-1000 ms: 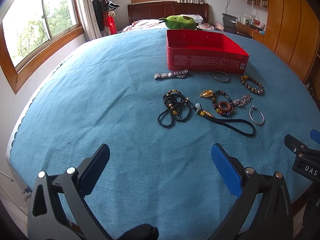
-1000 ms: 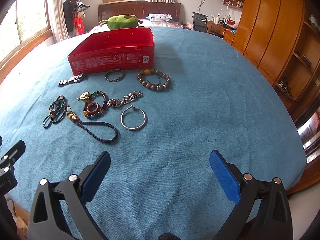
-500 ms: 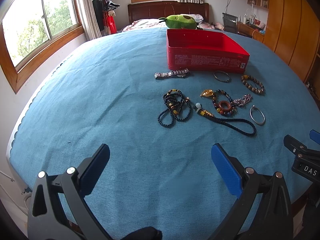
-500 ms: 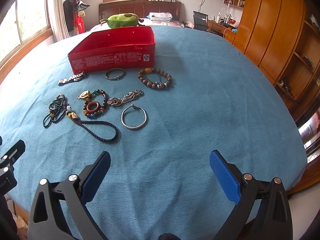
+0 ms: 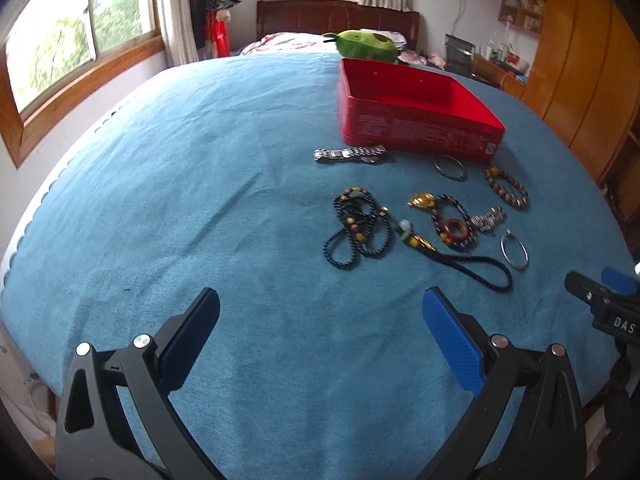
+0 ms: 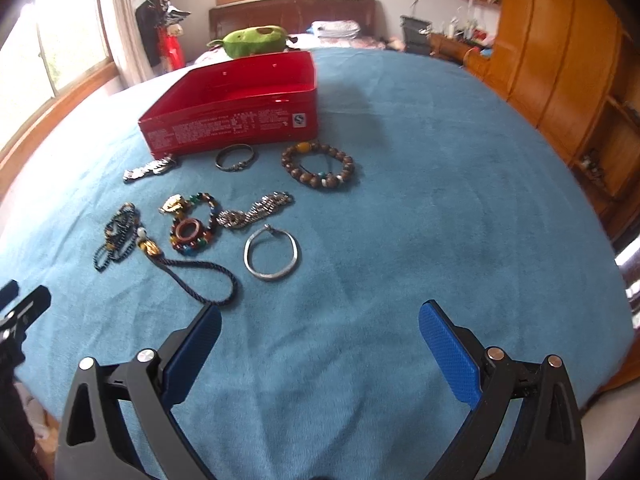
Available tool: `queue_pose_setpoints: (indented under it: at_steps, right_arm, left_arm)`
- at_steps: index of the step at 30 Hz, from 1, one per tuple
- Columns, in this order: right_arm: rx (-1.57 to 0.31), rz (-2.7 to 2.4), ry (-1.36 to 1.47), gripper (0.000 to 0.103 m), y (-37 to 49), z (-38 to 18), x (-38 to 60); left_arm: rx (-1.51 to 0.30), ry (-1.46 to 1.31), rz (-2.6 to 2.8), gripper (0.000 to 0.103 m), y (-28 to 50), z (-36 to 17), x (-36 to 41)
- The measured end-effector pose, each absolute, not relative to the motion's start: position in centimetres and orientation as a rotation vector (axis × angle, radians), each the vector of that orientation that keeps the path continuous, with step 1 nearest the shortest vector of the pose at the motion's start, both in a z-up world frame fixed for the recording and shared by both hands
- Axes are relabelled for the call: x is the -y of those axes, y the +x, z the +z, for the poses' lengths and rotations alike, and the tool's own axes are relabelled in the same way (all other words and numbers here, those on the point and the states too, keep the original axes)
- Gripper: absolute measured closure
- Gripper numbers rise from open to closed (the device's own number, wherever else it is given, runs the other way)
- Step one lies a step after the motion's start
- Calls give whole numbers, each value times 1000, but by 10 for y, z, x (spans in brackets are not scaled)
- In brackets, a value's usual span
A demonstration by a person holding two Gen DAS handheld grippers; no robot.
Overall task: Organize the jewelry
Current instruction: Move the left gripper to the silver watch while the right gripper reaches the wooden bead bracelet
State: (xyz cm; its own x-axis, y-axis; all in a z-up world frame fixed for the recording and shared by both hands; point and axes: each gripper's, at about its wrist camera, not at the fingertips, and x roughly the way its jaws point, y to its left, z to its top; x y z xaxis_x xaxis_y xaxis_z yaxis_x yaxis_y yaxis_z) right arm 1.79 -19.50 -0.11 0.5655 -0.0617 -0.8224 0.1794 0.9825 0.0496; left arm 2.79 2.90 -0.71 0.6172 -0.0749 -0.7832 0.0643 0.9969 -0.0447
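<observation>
Both grippers have edged forward toward the jewelry. Left gripper (image 5: 320,316) and right gripper (image 6: 318,328) hover over the blue tabletop (image 6: 440,200), jaws wide apart and empty. Nearest the right one lies the silver bangle (image 6: 272,254); pinch its rim squarely. Beyond, the beaded bracelet (image 6: 318,164), then the red box (image 6: 236,124), its floor partly hidden

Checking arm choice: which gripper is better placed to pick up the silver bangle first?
Probably the right gripper: open, with the silver bangle just ahead. From the left gripper, it lies far off to the right.
</observation>
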Motion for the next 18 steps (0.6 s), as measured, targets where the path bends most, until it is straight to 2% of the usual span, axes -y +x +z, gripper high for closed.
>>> queue_pose_setpoints:
  at_steps: [10,18]
  right_arm:
    - [-954,-65,170,5,82,13,227]
    - [-1042,-30,218,33,155,-2,260]
  left_arm:
    - [-997,-52,-82,3,105,-4,-47]
    - [-1084,-50,-74,4,175,-16,-44]
